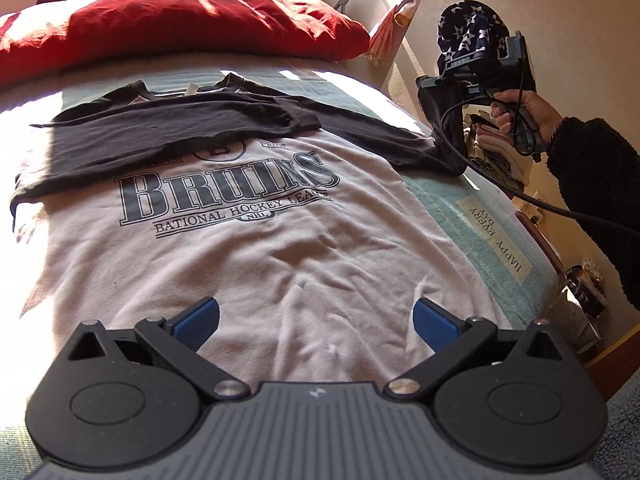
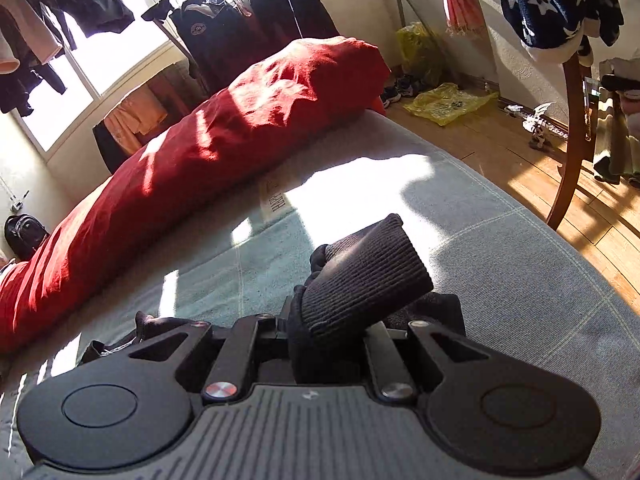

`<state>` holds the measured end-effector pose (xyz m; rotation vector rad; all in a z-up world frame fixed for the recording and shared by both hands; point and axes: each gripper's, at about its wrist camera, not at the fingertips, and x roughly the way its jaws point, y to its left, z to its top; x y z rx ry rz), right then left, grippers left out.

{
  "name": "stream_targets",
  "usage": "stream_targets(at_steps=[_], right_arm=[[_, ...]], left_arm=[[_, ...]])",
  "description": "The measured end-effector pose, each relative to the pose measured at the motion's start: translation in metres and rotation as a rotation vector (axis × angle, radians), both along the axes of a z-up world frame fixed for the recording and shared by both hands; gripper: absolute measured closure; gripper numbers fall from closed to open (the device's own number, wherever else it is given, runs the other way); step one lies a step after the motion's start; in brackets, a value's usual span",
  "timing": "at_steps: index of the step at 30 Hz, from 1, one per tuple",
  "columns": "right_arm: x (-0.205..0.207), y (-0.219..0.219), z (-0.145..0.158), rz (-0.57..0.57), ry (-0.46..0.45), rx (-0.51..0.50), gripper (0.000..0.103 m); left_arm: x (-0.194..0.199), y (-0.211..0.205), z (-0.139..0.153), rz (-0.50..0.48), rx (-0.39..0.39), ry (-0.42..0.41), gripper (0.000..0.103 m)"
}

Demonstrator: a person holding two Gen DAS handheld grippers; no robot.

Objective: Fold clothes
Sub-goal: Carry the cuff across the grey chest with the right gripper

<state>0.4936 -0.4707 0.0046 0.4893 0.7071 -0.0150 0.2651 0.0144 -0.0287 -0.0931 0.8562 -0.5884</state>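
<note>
- Left wrist view: the sweatshirt (image 1: 256,240) lies flat on the bed (image 1: 472,216), filling the centre of the frame; its pale body carries dark "BRUINS" lettering, and one black sleeve (image 1: 168,136) is folded across the chest, left of centre.
- The left gripper (image 1: 316,322) sits at the bottom centre, above the sweatshirt's lower part; its blue fingers (image 1: 198,318) stand wide apart with nothing between them.
- At the right edge, a hand (image 1: 528,114) in a dark fuzzy cuff holds the right gripper (image 1: 444,120) raised off the bed; the second sleeve (image 1: 424,148) runs up from the shirt's right side to that gripper.
- A red pillow (image 1: 192,28) lies across the upper left, beyond the collar.
- Right wrist view: the right gripper (image 2: 324,328) occupies the lower centre; its fingers are closed tight on the black sleeve (image 2: 368,276), whose ribbed cuff sticks up and to the right of the jaws.
- The bed (image 2: 500,248) spreads behind; the red pillow (image 2: 208,152) crosses the left half; a wooden floor (image 2: 520,160) and a chair leg (image 2: 568,168) lie at the right.
</note>
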Motion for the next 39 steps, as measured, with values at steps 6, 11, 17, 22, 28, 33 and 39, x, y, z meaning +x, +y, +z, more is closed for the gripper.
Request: stream_targets(at_steps=[6, 11, 17, 22, 28, 33, 39], right_arm=[[0.021, 0.060, 0.017, 0.077, -0.006, -0.038, 0.090], [0.034, 0.111, 0.025, 0.142, -0.006, -0.071, 0.090], [0.047, 0.165, 0.024, 0.213, 0.013, -0.120, 0.090], [0.056, 0.205, 0.020, 0.285, 0.033, -0.173, 0.089], [0.063, 0.248, 0.016, 0.372, 0.076, -0.246, 0.089], [0.066, 0.275, 0.016, 0.428, 0.088, -0.279, 0.089], [0.067, 0.305, 0.020, 0.493, 0.089, -0.323, 0.090]], left_arm=[[-0.005, 0.025, -0.004, -0.001, -0.021, 0.002, 0.001], [-0.010, 0.038, -0.011, -0.045, -0.014, 0.015, 0.001], [-0.014, 0.044, -0.016, -0.126, -0.006, 0.044, 0.001], [-0.014, 0.046, -0.017, -0.207, 0.017, 0.068, 0.001], [-0.015, 0.047, -0.018, -0.301, 0.076, 0.087, 0.001], [-0.013, 0.053, -0.016, -0.322, 0.118, 0.078, 0.001], [-0.009, 0.059, -0.014, -0.315, 0.123, 0.060, 0.001]])
